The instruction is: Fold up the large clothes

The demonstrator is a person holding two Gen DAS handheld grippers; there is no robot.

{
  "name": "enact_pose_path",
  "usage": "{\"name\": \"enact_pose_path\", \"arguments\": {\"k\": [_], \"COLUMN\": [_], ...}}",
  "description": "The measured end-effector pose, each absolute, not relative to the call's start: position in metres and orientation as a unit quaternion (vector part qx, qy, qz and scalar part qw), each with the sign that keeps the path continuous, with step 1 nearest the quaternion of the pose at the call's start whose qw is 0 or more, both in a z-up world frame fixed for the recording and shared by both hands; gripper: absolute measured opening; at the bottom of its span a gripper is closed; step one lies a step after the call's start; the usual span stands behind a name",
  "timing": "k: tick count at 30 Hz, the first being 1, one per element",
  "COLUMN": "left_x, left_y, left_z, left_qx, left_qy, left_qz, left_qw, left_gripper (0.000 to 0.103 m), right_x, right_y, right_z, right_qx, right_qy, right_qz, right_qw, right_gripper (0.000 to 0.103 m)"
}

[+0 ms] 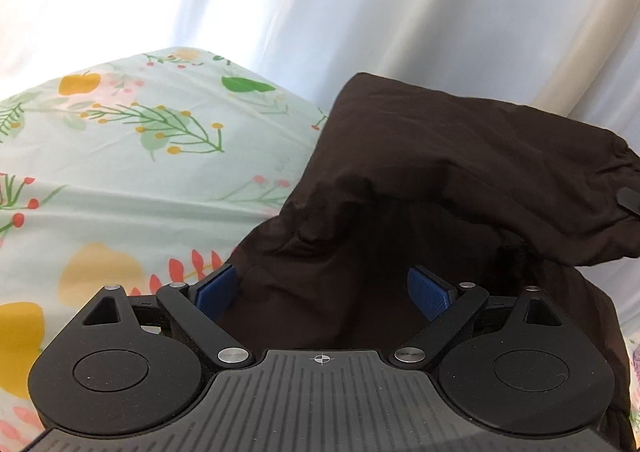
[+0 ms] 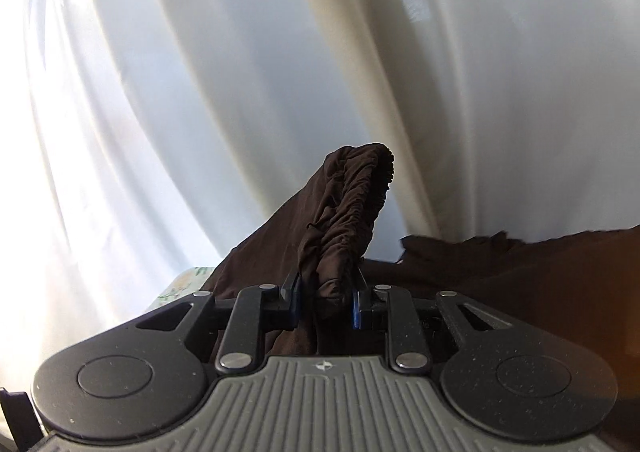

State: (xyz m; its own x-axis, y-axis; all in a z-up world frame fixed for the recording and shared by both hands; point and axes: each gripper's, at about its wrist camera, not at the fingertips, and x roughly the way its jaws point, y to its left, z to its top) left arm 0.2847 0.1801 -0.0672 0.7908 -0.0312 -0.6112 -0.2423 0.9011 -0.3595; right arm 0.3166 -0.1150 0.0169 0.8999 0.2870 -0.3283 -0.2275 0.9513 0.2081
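Observation:
A dark brown garment lies bunched on the floral sheet, part of it lifted and folded over toward the right. My left gripper is open, its blue pads spread wide, with brown fabric lying between and under them. In the right wrist view my right gripper is shut on the garment's gathered elastic edge, which stands up above the fingers; the rest of the garment spreads to the right and left below.
White curtains hang behind the bed in both views, also in the left wrist view. The pale green floral sheet extends to the left of the garment. A small strip of sheet shows left of my right gripper.

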Motion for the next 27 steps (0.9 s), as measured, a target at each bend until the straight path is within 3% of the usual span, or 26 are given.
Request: {"name": "enact_pose_path", "arguments": {"k": [11,14,16,18,19,25,26,27], "left_x": [0.270,0.252,0.237,0.222,0.213,0.178,0.176,0.174], "left_y": [0.159,0.149,0.144,0.140,0.138,0.136,0.136,0.136], "left_z": [-0.063,-0.058,-0.056,-0.054,-0.054,-0.065,-0.068,-0.070], "left_qx": [-0.183,-0.173,-0.164,-0.158,-0.156,-0.170,-0.174,-0.176], "left_qy": [0.332,0.338,0.343,0.346,0.346,0.374,0.381,0.383], "left_qz": [0.048,0.043,0.042,0.042,0.040,0.055,0.056,0.055], "left_qw": [0.924,0.924,0.924,0.924,0.924,0.910,0.906,0.905], "left_gripper": [0.096,0.096,0.096,0.097,0.097,0.098,0.098,0.098], "right_x": [0.339,0.345,0.345,0.344,0.339,0.320,0.324,0.325], "right_y": [-0.169,-0.168,-0.166,-0.166,-0.166,-0.147,-0.146,-0.146], "right_z": [-0.043,-0.066,-0.068,-0.061,-0.055,-0.036,-0.040,-0.046], "right_qx": [-0.009,-0.048,-0.065,-0.076,-0.075,-0.104,-0.100,-0.095], "right_qy": [0.272,0.289,0.280,0.279,0.272,0.187,0.197,0.218], "right_qz": [0.010,-0.010,-0.023,-0.046,-0.058,-0.098,-0.081,-0.063], "right_qw": [0.962,0.956,0.958,0.956,0.958,0.972,0.972,0.969], "right_gripper": [0.024,0.034,0.046,0.065,0.067,0.067,0.066,0.057]}}
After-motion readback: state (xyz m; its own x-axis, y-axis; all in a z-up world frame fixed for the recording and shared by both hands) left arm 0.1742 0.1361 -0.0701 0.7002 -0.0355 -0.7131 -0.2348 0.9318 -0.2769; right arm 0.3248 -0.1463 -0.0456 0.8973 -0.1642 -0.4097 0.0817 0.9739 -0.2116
